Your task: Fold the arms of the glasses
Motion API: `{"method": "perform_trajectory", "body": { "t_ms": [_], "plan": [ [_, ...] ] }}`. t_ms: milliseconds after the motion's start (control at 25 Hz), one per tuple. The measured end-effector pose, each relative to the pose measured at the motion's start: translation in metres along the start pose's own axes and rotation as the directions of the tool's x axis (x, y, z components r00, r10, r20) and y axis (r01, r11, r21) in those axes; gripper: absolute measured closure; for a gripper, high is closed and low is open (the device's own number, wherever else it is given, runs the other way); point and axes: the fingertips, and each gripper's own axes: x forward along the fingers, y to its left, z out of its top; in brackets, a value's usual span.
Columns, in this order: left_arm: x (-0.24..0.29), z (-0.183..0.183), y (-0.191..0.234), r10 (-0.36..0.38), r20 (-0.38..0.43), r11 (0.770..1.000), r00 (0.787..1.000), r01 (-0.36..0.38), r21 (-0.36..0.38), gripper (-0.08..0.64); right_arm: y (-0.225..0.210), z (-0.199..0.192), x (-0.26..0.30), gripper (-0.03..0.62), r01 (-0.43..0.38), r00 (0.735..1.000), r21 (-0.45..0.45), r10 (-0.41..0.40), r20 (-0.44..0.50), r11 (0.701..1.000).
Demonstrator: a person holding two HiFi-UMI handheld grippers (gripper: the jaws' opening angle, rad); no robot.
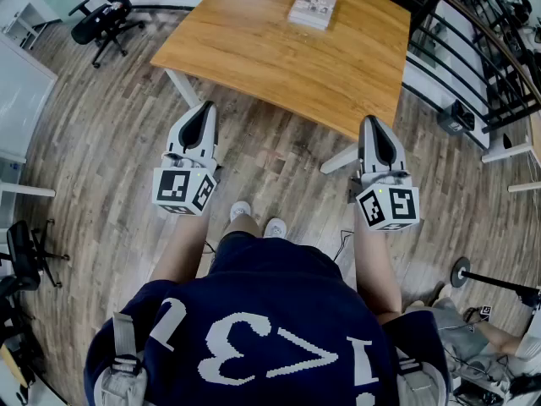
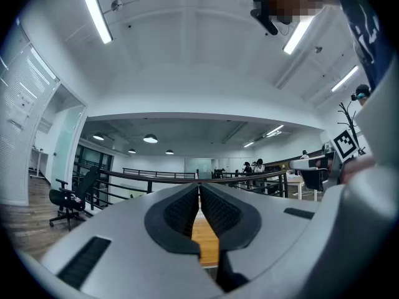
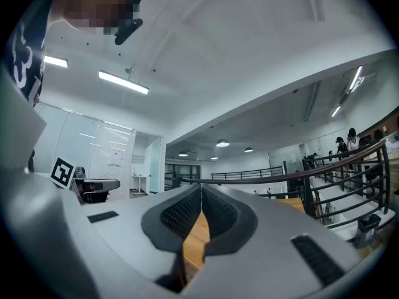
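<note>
A pale flat rectangular pack (image 1: 313,7) lies at the far side of the wooden table (image 1: 279,49); I cannot make out any glasses in it. My left gripper (image 1: 205,108) hangs just short of the table's near edge, jaws shut with nothing between them. My right gripper (image 1: 373,123) is level with it at the table's near right corner, also shut and empty. In the left gripper view the black pads (image 2: 184,210) meet at the tip of the left gripper (image 2: 199,189), with a strip of tabletop behind. In the right gripper view the right gripper (image 3: 201,189) is shut the same way.
A black office chair (image 1: 106,19) stands on the wood floor at the far left. A dark railing (image 1: 473,41) runs behind the table on the right. White table legs (image 1: 182,87) slant down under the top. A round stand base (image 1: 461,271) and another person (image 1: 473,332) are at lower right.
</note>
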Motion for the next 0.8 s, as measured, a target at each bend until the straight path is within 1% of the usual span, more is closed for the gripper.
{"method": "perform_trajectory", "body": {
  "t_ms": [280,400,520,800],
  "plan": [
    [0.001,0.003,-0.019,-0.006,-0.006,1.000,1.000,0.006,0.010,0.538,0.000,0.008,-0.005,0.565,-0.043,0.999,0.007,0.043,0.021,0.999],
    [0.005,0.005,-0.023,-0.011,-0.006,1.000,1.000,0.011,0.012,0.538,-0.001,0.012,-0.001,0.566,-0.063,0.997,0.036,0.062,0.035,0.997],
    [0.008,0.005,-0.024,-0.010,-0.013,1.000,1.000,0.010,0.019,0.538,-0.003,0.012,0.006,0.565,-0.083,0.996,0.069,0.080,0.046,0.994],
    [0.021,-0.006,-0.014,0.007,-0.028,1.000,1.000,-0.006,0.026,0.538,-0.001,0.005,0.031,0.565,-0.130,0.991,0.072,0.128,0.034,0.989]
  ]
}}
